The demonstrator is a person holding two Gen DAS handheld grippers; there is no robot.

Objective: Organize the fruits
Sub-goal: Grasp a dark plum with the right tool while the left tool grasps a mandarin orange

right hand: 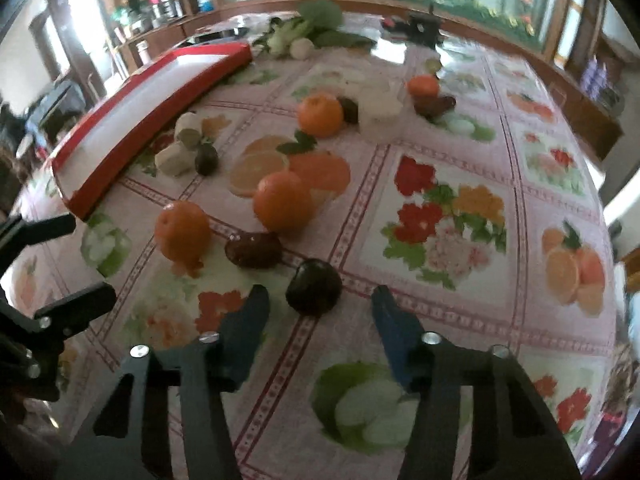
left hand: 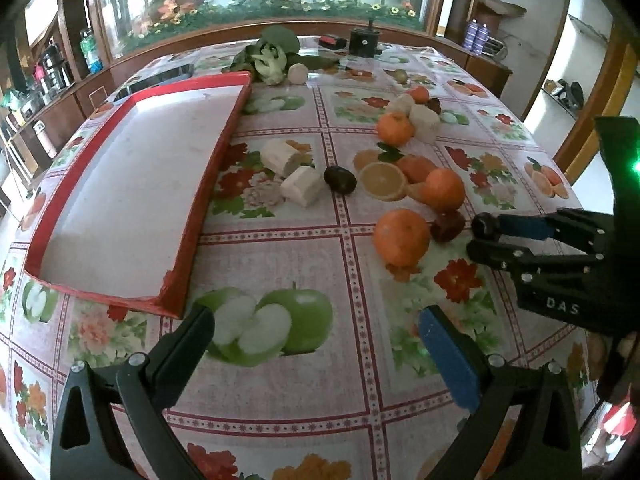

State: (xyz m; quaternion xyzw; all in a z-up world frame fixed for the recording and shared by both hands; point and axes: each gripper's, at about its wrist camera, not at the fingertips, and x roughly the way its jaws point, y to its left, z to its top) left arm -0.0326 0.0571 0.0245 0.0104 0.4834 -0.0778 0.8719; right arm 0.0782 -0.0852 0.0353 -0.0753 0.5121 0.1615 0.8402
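A: Which fruit comes first?

B: The dark round fruit [right hand: 314,287], I think. It sits near the right edge of the worktop [right hand: 460,320], just past the right hand-held gripper [right hand: 316,312]. That one is wide open and holds nothing.

A: How do we do it well?

B: Slide both fingers around it, low down, then squeeze softly so it can't roll. The red tray [left hand: 132,184] waits empty by the left edge.

A: And the left hand-held gripper [left hand: 316,328]?

B: Wide open too, holding nothing, over the near edge.
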